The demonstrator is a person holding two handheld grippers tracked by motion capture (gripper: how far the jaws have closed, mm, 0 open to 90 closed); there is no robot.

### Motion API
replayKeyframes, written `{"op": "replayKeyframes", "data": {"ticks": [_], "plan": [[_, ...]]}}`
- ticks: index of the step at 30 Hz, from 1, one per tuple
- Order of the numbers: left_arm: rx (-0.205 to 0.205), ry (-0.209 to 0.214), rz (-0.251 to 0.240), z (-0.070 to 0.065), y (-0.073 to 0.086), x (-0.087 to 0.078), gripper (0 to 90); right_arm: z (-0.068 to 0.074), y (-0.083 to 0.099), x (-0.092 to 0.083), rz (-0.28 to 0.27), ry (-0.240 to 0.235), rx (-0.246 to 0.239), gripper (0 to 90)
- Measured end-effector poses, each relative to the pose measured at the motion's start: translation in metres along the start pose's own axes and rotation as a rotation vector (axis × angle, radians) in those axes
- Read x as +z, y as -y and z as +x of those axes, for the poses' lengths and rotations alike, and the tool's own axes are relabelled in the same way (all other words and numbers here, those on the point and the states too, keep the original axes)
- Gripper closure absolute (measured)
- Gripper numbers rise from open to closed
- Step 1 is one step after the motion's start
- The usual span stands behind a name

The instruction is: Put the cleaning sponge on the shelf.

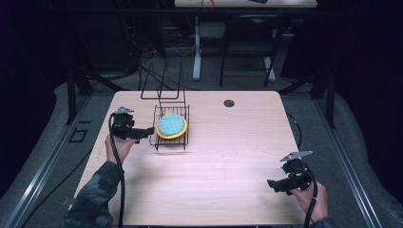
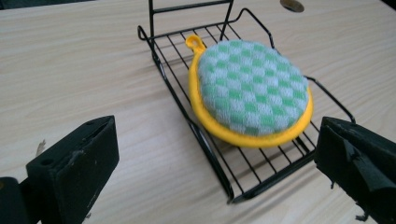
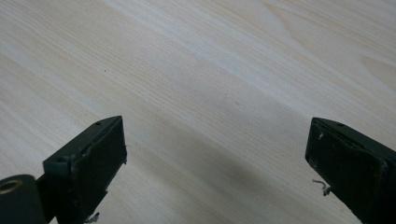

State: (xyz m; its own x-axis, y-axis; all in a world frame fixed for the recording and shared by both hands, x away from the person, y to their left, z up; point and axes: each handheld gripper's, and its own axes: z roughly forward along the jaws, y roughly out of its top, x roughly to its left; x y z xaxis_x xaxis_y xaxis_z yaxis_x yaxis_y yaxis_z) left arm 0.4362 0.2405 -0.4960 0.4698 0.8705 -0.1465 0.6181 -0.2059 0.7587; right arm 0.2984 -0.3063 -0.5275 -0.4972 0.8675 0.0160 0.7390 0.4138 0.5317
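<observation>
Jaws of the left gripper (image 2: 217,172) stand wide apart, gripping nothing; the pot holder (image 2: 252,93) lies on the rack (image 2: 177,93) just beyond them. Right gripper (image 3: 217,172) gapes over bare table (image 3: 210,70).

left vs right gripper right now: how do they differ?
The left gripper sits at the wire rack, jaws facing the green-checked pot holder; the right gripper is near the table's front right corner, over bare wood. The left points right toward the rack; the right points left. Shared: both have jaws wide open and hold nothing.
</observation>
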Motion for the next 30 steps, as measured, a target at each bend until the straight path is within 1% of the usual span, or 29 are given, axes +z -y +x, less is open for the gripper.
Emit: {"op": "replayKeyframes", "data": {"ticks": [1, 3, 4, 5, 9, 13, 17, 23, 24, 25, 27, 30], "plan": [[0.005, -0.002, 0.005, -0.001, 0.002, -0.002, 0.0, 0.000, 0.000, 0.000, -0.006, -0.001, 0.002, 4.6], [0.011, -0.003, 0.005, -0.002, 0.006, -0.006, 0.0, 0.000, 0.001, -0.001, 0.000, -0.003, 0.007, 4.6], [0.011, -0.009, 0.001, -0.004, 0.008, -0.008, 0.0, 0.000, 0.001, -0.001, -0.003, -0.002, 0.008, 4.6], [0.020, -0.012, 0.003, -0.004, 0.009, -0.011, 0.0, 0.000, 0.001, -0.001, -0.003, -0.001, 0.008, 4.6], [0.015, -0.014, -0.011, -0.007, 0.018, -0.022, 0.0, 0.001, 0.001, -0.001, -0.008, 0.001, 0.004, 4.6], [0.034, -0.022, -0.018, -0.013, 0.027, -0.033, 0.0, 0.001, 0.001, -0.002, -0.001, 0.001, 0.003, 4.6], [0.043, -0.031, -0.025, -0.018, 0.035, -0.045, 0.0, 0.002, 0.002, -0.003, -0.012, 0.005, -0.001, 4.6], [0.027, -0.019, -0.016, -0.020, 0.051, -0.056, 0.0, 0.002, 0.002, -0.003, -0.010, 0.009, -0.001, 4.6], [0.031, -0.020, -0.009, -0.020, 0.053, -0.057, 0.0, 0.002, 0.002, -0.003, -0.012, 0.006, 0.001, 4.6], [0.026, -0.014, -0.006, -0.020, 0.055, -0.058, 0.0, 0.001, 0.002, -0.002, -0.006, 0.008, -0.001, 4.6], [0.027, -0.016, -0.002, -0.020, 0.058, -0.059, 0.0, 0.001, 0.001, -0.002, -0.007, 0.008, 0.001, 4.6], [0.023, -0.015, -0.004, -0.022, 0.061, -0.062, 0.0, 0.002, 0.001, -0.003, -0.014, 0.009, 0.004, 4.6]]}}
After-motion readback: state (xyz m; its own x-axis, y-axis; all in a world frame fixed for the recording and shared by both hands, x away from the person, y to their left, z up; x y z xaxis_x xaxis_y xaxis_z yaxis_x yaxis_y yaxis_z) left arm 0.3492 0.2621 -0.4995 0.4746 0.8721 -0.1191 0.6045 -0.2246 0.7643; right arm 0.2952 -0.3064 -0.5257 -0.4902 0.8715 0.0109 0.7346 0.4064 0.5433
